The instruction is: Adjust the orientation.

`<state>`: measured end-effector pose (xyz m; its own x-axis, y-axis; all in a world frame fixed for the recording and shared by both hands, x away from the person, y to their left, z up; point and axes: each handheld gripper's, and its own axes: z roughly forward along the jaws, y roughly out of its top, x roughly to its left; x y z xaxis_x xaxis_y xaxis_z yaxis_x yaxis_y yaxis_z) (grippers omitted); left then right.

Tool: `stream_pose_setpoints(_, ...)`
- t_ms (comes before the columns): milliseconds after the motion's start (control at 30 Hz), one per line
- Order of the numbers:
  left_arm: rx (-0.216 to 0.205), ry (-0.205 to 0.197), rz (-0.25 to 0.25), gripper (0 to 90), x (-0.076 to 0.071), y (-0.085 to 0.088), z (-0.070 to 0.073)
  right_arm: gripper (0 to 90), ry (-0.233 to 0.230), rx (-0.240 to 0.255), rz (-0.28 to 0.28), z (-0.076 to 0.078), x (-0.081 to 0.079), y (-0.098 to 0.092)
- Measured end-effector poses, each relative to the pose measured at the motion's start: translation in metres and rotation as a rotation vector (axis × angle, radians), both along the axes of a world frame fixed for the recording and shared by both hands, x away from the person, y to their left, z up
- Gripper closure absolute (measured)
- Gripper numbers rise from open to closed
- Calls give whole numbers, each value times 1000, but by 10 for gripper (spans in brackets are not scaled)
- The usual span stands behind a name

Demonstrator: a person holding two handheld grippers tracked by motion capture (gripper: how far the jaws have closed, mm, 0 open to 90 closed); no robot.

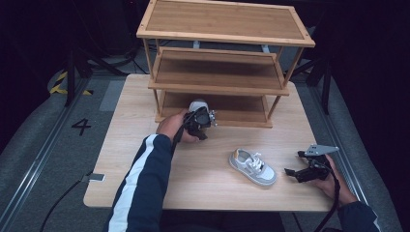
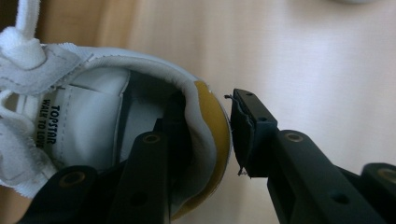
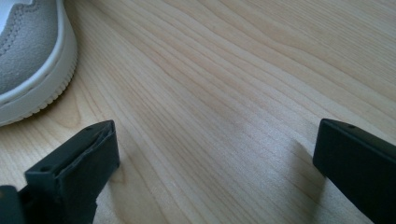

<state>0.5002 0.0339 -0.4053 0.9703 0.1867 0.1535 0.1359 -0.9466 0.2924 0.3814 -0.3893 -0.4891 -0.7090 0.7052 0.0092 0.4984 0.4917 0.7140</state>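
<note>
A small white shoe (image 1: 198, 105) with a yellow heel tab hangs in front of the wooden rack's bottom shelf (image 1: 232, 107). My left gripper (image 1: 200, 115) is shut on its heel. In the left gripper view one jaw sits inside the white shoe (image 2: 93, 112), the other outside the yellow heel, with my left gripper (image 2: 210, 123) pinching the collar. A matching grey-and-white shoe (image 1: 252, 166) lies on the table at the front right. Just right of it, my right gripper (image 1: 296, 163) rests open and low over the wood. In the right gripper view the grey-and-white shoe's toe (image 3: 28, 56) shows at the upper left, and my right gripper (image 3: 215, 149) holds nothing.
A three-tier bamboo rack (image 1: 222, 29) stands at the back of the light wooden table (image 1: 135, 106). A cable (image 1: 63, 198) trails from the table's front left corner. Grey floor with a painted "4" (image 1: 81, 126) lies to the left.
</note>
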Motion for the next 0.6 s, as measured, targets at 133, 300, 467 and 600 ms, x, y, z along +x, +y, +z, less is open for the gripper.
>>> stream_pose_setpoints(133, 11, -11, 7, 661, 15, -4, -7, 6, 0, 0, 3, 0, 0, 0)
stream_pose_setpoints(300, -63, -4, 63, 609, 20, 1, -11, 6, 0, 0, 4, 0, 0, 0)
stream_pose_setpoints(467, -116, -94, 167, 435, 9, 13, -10, 6, 0, 0, 5, 0, 0, 0)
stream_pose_setpoints(600, -241, -127, 235, 371, -1, 27, -8, 7, 0, 0, 4, 0, 0, 0)
